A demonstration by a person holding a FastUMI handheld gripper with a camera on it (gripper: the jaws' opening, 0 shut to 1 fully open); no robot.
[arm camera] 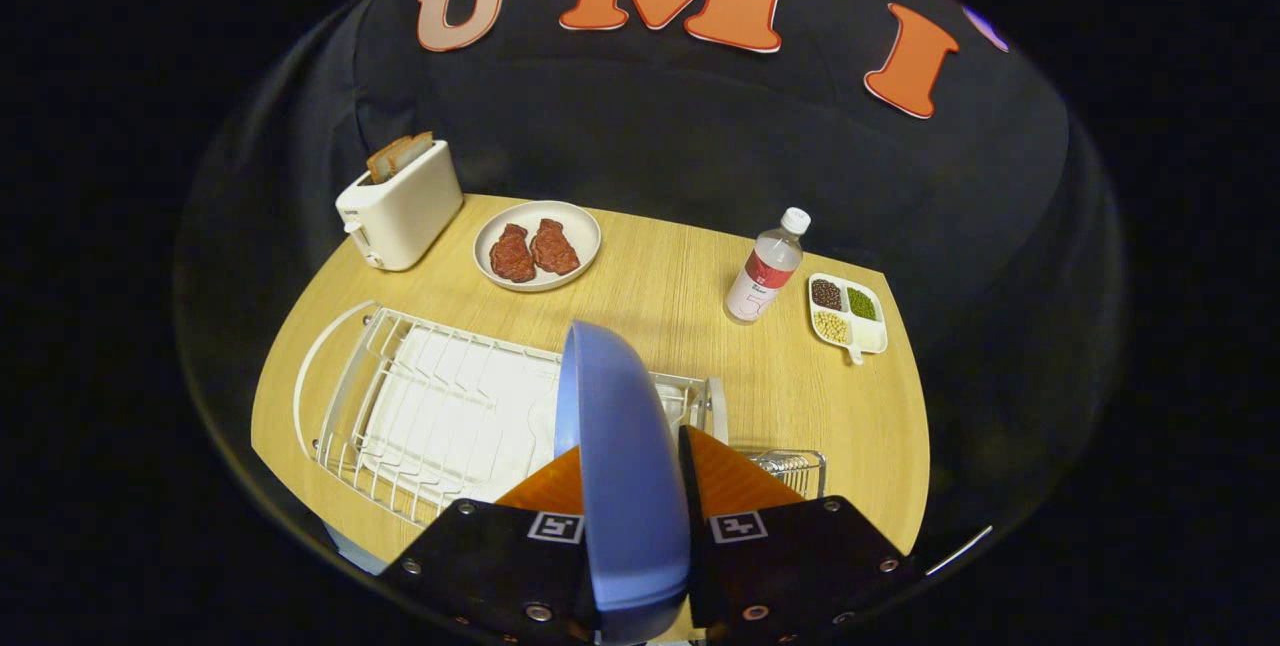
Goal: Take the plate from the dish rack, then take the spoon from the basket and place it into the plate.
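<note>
A blue plate (620,446) stands on edge between my fingers, and my gripper (632,461) is shut on its rim. The plate hangs above the right end of the white wire dish rack (420,416), lifted out of its slots. Just right of the fingers a small wire basket (795,471) peeks out at the rack's end; I cannot make out the spoon in it. The plate hides part of the rack behind it.
On the wooden table (680,296) beyond the rack sit a white toaster (400,206) with bread, a plate with two pieces of meat (537,246), a water bottle (768,268) and a small divided dish of beans (847,313). Bare wood lies between the rack and the bottle.
</note>
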